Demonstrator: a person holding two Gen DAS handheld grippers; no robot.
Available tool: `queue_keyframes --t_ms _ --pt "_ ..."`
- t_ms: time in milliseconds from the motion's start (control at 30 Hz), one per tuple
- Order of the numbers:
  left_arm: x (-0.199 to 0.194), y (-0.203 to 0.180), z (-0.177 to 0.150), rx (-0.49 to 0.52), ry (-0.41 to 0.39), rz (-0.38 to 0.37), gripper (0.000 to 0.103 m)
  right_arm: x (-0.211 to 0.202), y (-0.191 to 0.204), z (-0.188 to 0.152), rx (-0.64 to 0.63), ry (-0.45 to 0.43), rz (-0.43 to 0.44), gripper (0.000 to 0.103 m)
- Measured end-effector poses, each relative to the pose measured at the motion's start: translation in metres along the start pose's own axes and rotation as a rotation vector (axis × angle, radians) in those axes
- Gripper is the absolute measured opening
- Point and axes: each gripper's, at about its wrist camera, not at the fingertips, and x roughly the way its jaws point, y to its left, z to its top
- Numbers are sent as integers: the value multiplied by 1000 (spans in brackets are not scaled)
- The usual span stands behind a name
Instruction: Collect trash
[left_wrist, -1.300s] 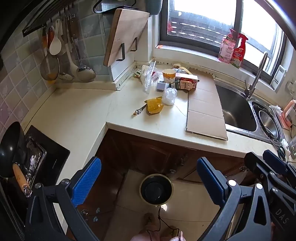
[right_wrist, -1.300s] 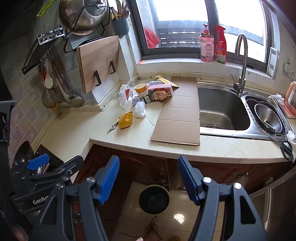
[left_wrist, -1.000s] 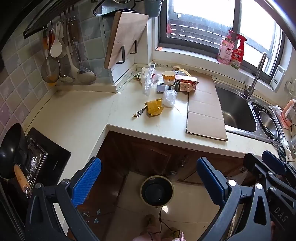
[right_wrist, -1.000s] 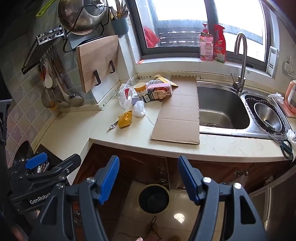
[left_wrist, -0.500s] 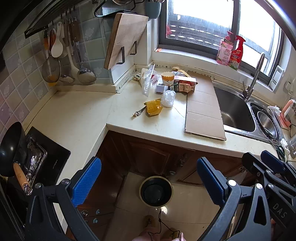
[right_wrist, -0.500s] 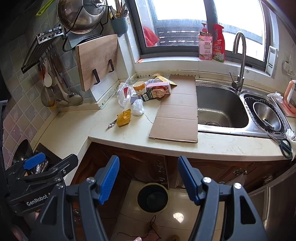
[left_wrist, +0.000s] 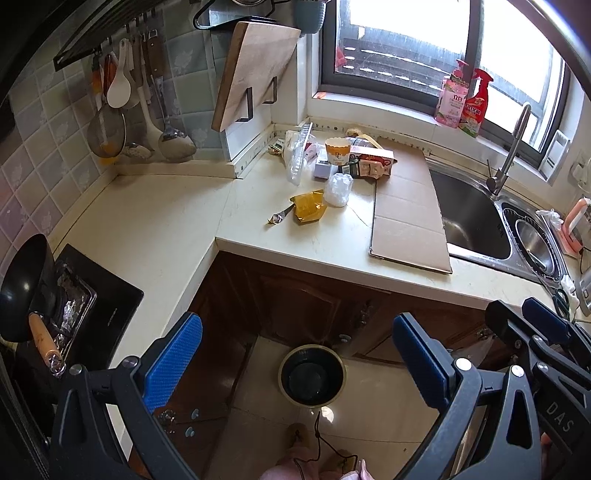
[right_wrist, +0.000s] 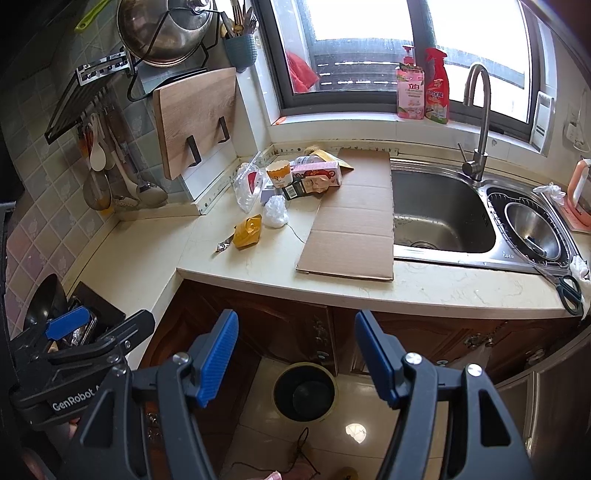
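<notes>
- We hold the left claw (left_wrist: 295, 362) and right claw (right_wrist: 295, 354) released, empty.
- A crumpled yellow foil wrapper (left_wrist: 308, 210) lies on the cream stone surface (left_wrist: 147, 229) at twelve o'clock.
- It looks light and crinkly; we should pinch its raised fold.

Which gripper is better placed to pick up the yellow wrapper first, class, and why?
Probably the left gripper. It is open and empty, and the yellow wrapper lies nearly straight ahead of it. The right gripper, also open, sits further right, facing the cardboard.
</notes>
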Motion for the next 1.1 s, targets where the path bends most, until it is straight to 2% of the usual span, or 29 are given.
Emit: queue_keyframes --t_ms 400,1100 --pt "-6 -1 -11 -19 11 -1 102 -9 0 -11 -10 -6 3 66" --pt "-25 2 -27 -48 -2 44 102 -23 -3 -15 -50 -5 20 66"
